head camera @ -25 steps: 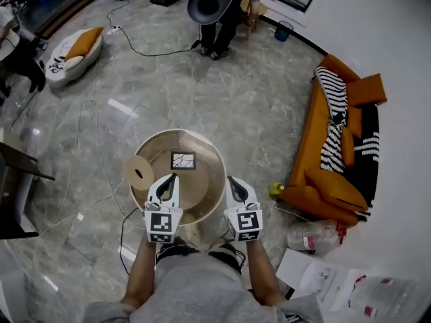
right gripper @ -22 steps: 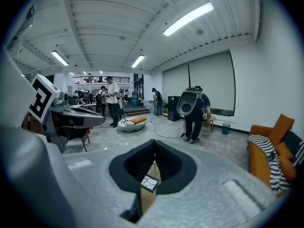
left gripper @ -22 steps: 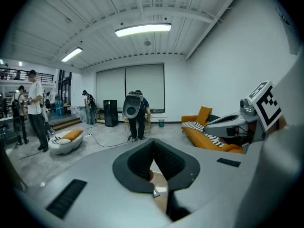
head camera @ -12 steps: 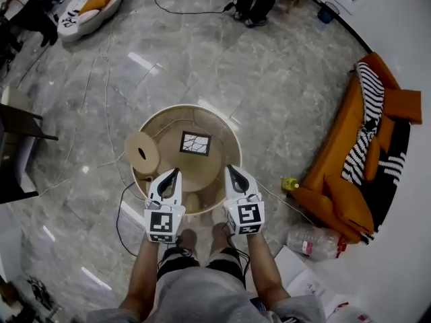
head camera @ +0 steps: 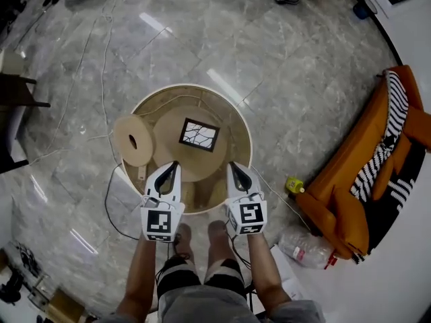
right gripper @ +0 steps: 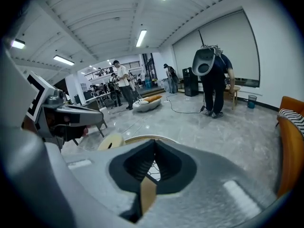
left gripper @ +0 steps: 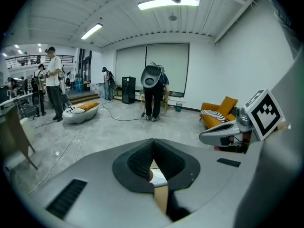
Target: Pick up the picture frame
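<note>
Below you the grey marble floor (head camera: 283, 73) fills most of the head view, with an orange sofa (head camera: 350, 187) at the right. Right in front of you is a round table (head camera: 247, 143) with a pale rim and a wooden top. Your left gripper (head camera: 174, 165) and right gripper (head camera: 232, 165) hang side by side over its near edge, each with its jaws pressed together and nothing between them. A round wooden disc (head camera: 124, 148) with a hole in its middle sits at the table's left edge. The picture frame (head camera: 199, 134) lies flat near the middle of the table, beyond both grippers and touching neither.
</note>
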The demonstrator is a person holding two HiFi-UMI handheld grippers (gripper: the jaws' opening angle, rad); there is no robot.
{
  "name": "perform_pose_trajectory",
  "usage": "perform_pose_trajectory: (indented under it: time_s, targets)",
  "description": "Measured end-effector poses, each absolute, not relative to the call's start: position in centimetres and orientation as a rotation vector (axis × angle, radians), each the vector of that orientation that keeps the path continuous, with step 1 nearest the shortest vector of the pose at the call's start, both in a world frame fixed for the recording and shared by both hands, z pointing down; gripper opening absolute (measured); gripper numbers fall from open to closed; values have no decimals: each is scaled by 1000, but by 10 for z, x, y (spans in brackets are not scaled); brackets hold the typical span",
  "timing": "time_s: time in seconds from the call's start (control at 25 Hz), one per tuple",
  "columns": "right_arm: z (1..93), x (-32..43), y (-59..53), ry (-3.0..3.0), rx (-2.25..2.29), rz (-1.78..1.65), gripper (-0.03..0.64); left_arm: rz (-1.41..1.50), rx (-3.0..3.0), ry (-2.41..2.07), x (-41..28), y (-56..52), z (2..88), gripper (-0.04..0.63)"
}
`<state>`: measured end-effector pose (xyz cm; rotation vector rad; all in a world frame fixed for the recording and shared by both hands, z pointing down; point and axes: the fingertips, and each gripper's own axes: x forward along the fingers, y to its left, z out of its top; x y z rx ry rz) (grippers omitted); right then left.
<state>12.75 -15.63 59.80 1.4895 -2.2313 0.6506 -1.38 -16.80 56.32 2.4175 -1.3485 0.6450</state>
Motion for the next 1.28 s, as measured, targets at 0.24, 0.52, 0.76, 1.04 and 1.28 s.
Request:
perform_pose_trajectory:
  time_s: [0.24,0.52,0.76,1.04,1.28]
  targets:
    - [675,127,-174,-2192,1447,711,0,675,2362,-1324,-14,-179,637,17]
    - [756,121,-182,-2152,1412,760,0,685,2270,-1328,-23,-186,712,17]
    - [822,117,-176,-2090,1365,830,0,704,2228,-1315,-27,-184,766,17]
    - [859,120,-183,-2009,1366,958,0,741,2192,-1287,-29,-178,789,17]
    - [877,119,-204,-1953,1425,1043,100,754,2204,-1263,-27,-176,797,17]
